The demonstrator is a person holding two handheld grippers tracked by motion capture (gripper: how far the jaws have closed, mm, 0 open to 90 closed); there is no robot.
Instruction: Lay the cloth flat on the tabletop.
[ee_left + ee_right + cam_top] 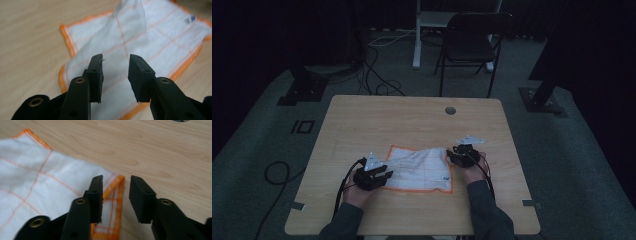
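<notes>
A white cloth [419, 170] with an orange hem and thin orange grid lines lies rumpled on the wooden table [412, 120]. My left gripper [384, 176] hovers at the cloth's left edge. In the left gripper view its jaws [115, 65] stand open and nothing is pinched; the cloth [160, 32] lies beneath, with a raised fold farther off. My right gripper [453, 154] is at the cloth's right far corner. In the right gripper view its jaws [116, 186] are open above the orange-hemmed corner [117, 187], with the cloth [37, 182] spreading to the left.
A round cable hole [450, 110] sits near the table's far edge. A dark chair [472, 40] and a white desk leg [416, 45] stand behind the table. Cables [377, 85] lie on the floor at the back left. Bare wood surrounds the cloth.
</notes>
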